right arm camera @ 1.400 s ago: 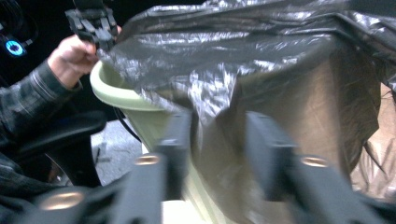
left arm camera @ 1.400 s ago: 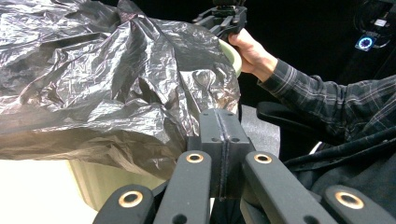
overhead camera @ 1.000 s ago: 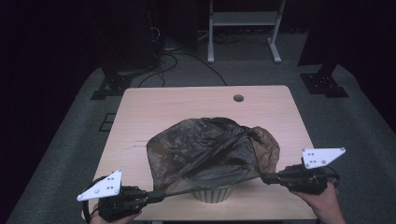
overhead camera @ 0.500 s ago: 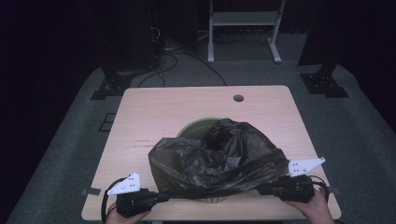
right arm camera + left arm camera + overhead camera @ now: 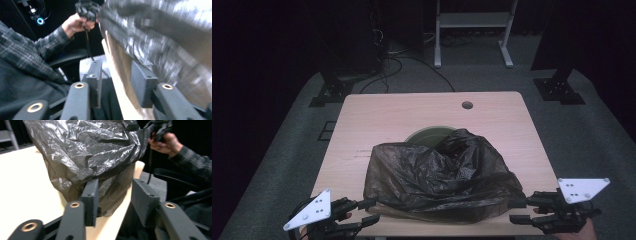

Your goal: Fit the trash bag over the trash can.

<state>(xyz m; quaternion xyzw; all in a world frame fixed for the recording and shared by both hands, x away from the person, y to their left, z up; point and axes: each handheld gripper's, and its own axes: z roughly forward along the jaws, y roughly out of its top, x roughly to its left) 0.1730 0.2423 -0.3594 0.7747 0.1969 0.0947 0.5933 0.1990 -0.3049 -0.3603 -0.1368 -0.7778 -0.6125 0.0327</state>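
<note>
Black plastic bag [image 5: 442, 175] lies crumpled on the near half of the wooden surface [image 5: 377, 115], draped over a green bowl [image 5: 427, 135] whose far rim shows behind the bag. The bag's near edge reaches almost to the near edge of the surface.

Left gripper [image 5: 369, 211] sits at the near left corner, level, pointing toward the bag's left lower corner. Its fingers have just been opening; they now stand apart with nothing pinched. In the left gripper view the bag [image 5: 90, 157] hangs just ahead of the fingers [image 5: 91, 200], the left one close against the plastic, the right one out past the edge of the surface; no pressure on the plastic can be seen.

Right gripper [image 5: 518, 211] sits at the near right corner, level, pointing at the bag's right lower corner. Its fingers have also just been opening and stand parted, free of the bag. In the right gripper view, blurred, the bag [image 5: 162, 32] lies beyond the fingers [image 5: 96, 77], and the edge of the surface runs between them.

A round hole [image 5: 467, 105] shows in the far part of the surface. Each gripper view shows the person's other hand on its gripper beyond the bag.
</note>
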